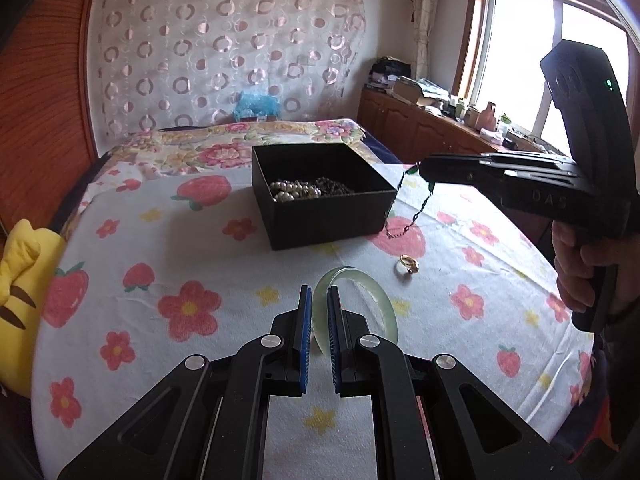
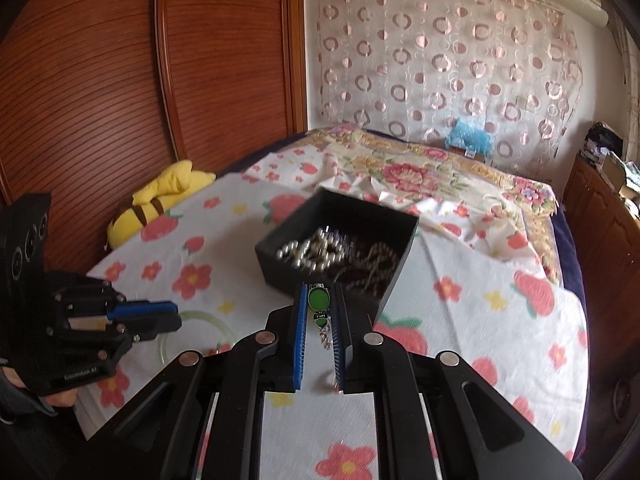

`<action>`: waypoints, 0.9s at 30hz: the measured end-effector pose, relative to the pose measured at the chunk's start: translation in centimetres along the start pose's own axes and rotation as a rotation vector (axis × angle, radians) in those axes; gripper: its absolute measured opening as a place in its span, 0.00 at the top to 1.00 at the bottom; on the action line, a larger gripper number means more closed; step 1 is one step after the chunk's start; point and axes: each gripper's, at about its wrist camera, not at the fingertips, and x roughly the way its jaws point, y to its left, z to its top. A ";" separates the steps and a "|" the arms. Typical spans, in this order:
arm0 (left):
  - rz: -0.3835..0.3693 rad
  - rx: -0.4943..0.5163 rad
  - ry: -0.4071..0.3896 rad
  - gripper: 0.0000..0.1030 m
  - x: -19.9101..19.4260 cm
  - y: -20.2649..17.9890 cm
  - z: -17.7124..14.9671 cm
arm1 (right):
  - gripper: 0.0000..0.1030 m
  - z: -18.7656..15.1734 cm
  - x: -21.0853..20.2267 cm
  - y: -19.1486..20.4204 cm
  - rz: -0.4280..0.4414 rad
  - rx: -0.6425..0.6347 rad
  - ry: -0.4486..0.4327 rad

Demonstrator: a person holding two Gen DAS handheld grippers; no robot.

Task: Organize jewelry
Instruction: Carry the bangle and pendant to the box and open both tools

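A black open box [image 1: 320, 196] holds pearl and dark bead strands [image 1: 296, 191] on the floral bedsheet. My left gripper [image 1: 319, 295] is narrowly open around the near rim of a pale green jade bangle [image 1: 380, 300] lying on the sheet. A gold ring [image 1: 409, 263] lies right of the bangle. My right gripper [image 2: 320, 292] is shut on a green-stone chain bracelet [image 2: 319, 299], held just before the box [image 2: 340, 240]. In the left wrist view the bracelet [image 1: 404, 216] dangles from the right gripper [image 1: 424, 170] beside the box's right corner.
A yellow striped plush toy [image 2: 160, 200] lies at the bed's left edge by the wooden wardrobe [image 2: 120, 80]. A wooden cabinet with clutter [image 1: 440, 120] stands under the window on the right. A blue plush [image 1: 256, 106] sits at the bed's head.
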 end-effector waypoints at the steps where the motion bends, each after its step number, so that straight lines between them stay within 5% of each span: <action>1: 0.001 -0.001 -0.004 0.93 0.0 0.1 0.1 | 0.88 0.6 -0.1 -0.1 -0.003 -0.001 -0.009; 15: 0.022 0.008 -0.072 0.93 -0.6 0.8 2.9 | 0.88 5.3 2.4 -2.6 -0.068 0.021 -0.059; 27: 0.050 0.030 -0.108 0.93 0.2 1.0 6.1 | 0.87 5.9 4.9 -3.6 -0.072 0.058 -0.028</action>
